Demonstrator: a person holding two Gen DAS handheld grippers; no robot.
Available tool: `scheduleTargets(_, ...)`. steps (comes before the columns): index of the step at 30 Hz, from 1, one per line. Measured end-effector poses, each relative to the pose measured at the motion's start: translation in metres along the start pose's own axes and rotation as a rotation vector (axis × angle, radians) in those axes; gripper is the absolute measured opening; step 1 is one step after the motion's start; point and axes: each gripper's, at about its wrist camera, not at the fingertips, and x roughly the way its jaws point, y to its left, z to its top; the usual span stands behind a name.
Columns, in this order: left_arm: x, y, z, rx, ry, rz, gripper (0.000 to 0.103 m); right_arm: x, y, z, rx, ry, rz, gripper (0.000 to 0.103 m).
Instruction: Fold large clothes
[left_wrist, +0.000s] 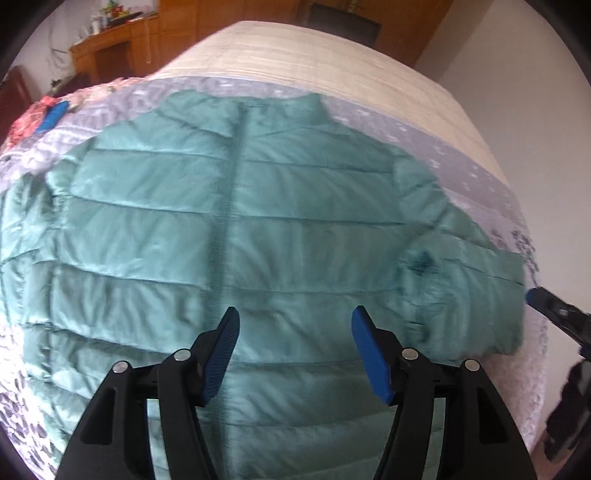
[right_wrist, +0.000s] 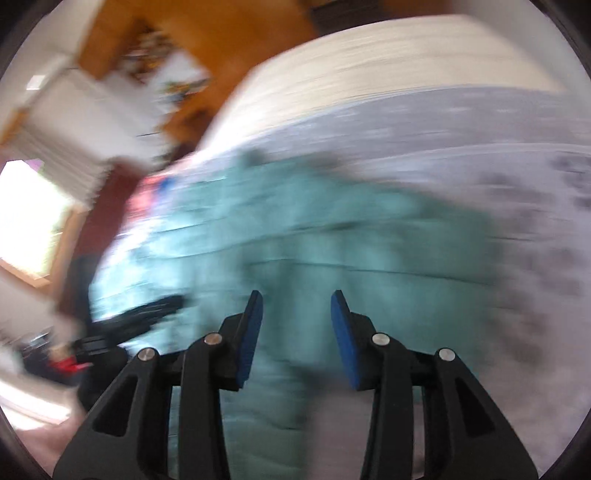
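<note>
A teal quilted puffer jacket (left_wrist: 236, 229) is laid flat, front up, on a grey patterned bed (left_wrist: 436, 144), collar far, zip running down the middle. The left hand-held gripper (left_wrist: 295, 325) is held above the lower front, jaws spread, empty. The right hand-held gripper (right_wrist: 296, 306) is seen released over the jacket; that view is heavily blurred. No writing is legible.

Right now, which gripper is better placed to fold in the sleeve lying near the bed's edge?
Right gripper, probably: it appears beside that sleeve, jaws open. The left gripper hangs over the teal jacket body.
</note>
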Motion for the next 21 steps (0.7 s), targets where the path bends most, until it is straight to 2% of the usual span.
scheduleTargets(3,0.008,-0.03,-0.002,0.039,0.047,-0.106,0.067,-0.014,-0.033,-0.006,0.085,-0.023,-0.026,0.039)
scheduleTargets(5,0.014,-0.049,0.001,0.068,0.062,-0.146,0.068,-0.02,-0.05,-0.009,0.125,-0.035,-0.068,0.039)
scheduleTargets(8,0.028,-0.077,-0.001,0.102,0.1,-0.179,0.066,-0.022,-0.07,-0.014,0.175,-0.032,-0.074,0.039)
scheduleTargets(9,0.033,-0.083,-0.001,0.109,0.115,-0.193,0.059,-0.019,-0.07,-0.016,0.179,-0.03,-0.084,0.039)
scheduleTargets(10,0.038,-0.086,0.0,0.112,0.128,-0.194,0.039,-0.018,-0.074,-0.018,0.185,-0.027,-0.091,0.039)
scheduleTargets(13,0.05,-0.083,0.004,0.066,0.149,-0.211,0.015,-0.017,-0.079,-0.024,0.205,-0.026,-0.079,0.039)
scheduleTargets(16,0.033,-0.069,0.004,0.027,0.096,-0.219,0.005,-0.014,-0.08,-0.026,0.212,-0.028,-0.068,0.039)
scheduleTargets(21,-0.009,-0.025,0.011,-0.039,-0.037,-0.158,0.004,0.0,-0.07,-0.021,0.207,-0.009,-0.022,0.039)
